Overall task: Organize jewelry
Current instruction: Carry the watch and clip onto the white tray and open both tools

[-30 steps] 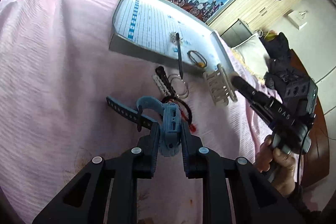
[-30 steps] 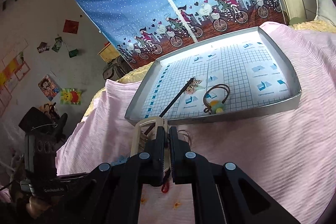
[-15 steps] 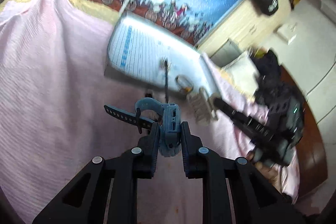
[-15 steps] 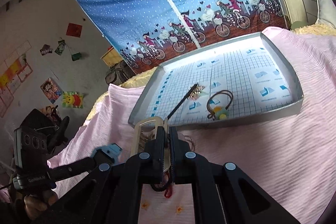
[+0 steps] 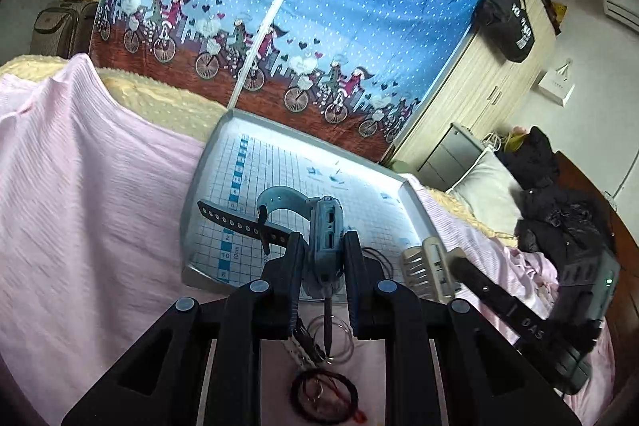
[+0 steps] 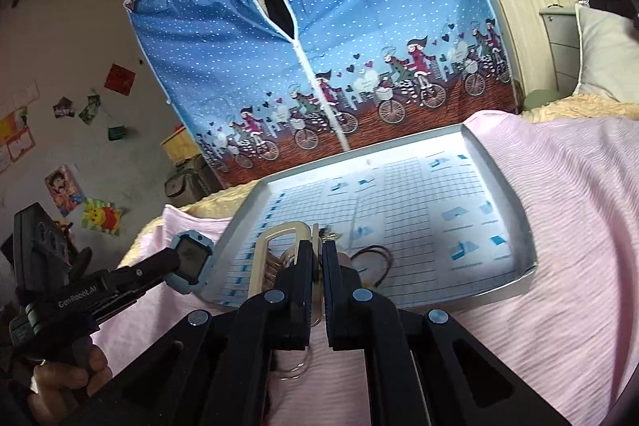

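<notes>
Scene is evenly lit by soft, diffuse daylight; no hard shadows are cast. Glare is seen on the far rim of the tray (image 5: 303, 142) (image 6: 359, 154), washing out its grid lines. Strong fisheye bending and dark vignetted corners are noted. Slight motion blur is observed on the pink bedsheet (image 6: 559, 226).

Both tongs are raised side by side, pointing the same way. The left tongs (image 5: 324, 258) are clamped tight on something blue, gripped by a bare hand (image 6: 64, 382) at the handle. The right tongs (image 6: 318, 274) are pinched nearly closed on a cream piece, level with the left.
</notes>
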Tool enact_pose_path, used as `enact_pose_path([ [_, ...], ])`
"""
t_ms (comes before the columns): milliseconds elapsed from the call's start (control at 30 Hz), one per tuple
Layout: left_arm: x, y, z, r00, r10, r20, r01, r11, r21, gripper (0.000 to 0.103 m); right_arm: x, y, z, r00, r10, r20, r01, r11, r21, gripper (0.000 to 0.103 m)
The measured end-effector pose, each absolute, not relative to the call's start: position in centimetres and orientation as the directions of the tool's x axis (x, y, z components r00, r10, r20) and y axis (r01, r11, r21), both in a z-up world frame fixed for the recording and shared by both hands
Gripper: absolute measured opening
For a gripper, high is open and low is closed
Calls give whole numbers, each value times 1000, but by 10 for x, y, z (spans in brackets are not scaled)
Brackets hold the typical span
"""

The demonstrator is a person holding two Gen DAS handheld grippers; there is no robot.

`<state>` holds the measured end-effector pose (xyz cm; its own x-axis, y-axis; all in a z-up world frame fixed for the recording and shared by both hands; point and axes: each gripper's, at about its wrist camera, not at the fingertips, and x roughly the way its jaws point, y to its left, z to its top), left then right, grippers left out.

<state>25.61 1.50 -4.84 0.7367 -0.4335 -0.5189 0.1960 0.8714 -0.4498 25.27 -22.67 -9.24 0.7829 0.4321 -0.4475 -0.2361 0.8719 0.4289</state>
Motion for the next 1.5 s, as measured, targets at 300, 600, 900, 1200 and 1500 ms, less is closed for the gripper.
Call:
enact_pose_path([
  [300, 283, 9, -92, 690, -436, -578, 172, 874, -454, 16, 268, -244, -117, 796, 346, -497, -144, 905, 400, 5],
  [600, 283, -12, -90, 666, -420, -616, 220, 900, -376, 28, 272, -253, -122, 787, 335, -518, -105, 900, 423, 8],
  [900, 278, -17, -80, 661, -399, -635, 196, 909, -367, 81, 269, -255, -104, 801, 324, -504, -116, 909, 400, 36],
  [1200, 220, -7, -16, 847, -259, -464, 186, 962, -198, 102, 222, -255, -49, 876, 288, -387, -165, 932, 322, 95],
  [1500, 166, 1, 21, 871, -271, -411, 214, 960, -180, 102, 149, -232, 0, 920, 283, -270, -252, 957, 144, 103],
])
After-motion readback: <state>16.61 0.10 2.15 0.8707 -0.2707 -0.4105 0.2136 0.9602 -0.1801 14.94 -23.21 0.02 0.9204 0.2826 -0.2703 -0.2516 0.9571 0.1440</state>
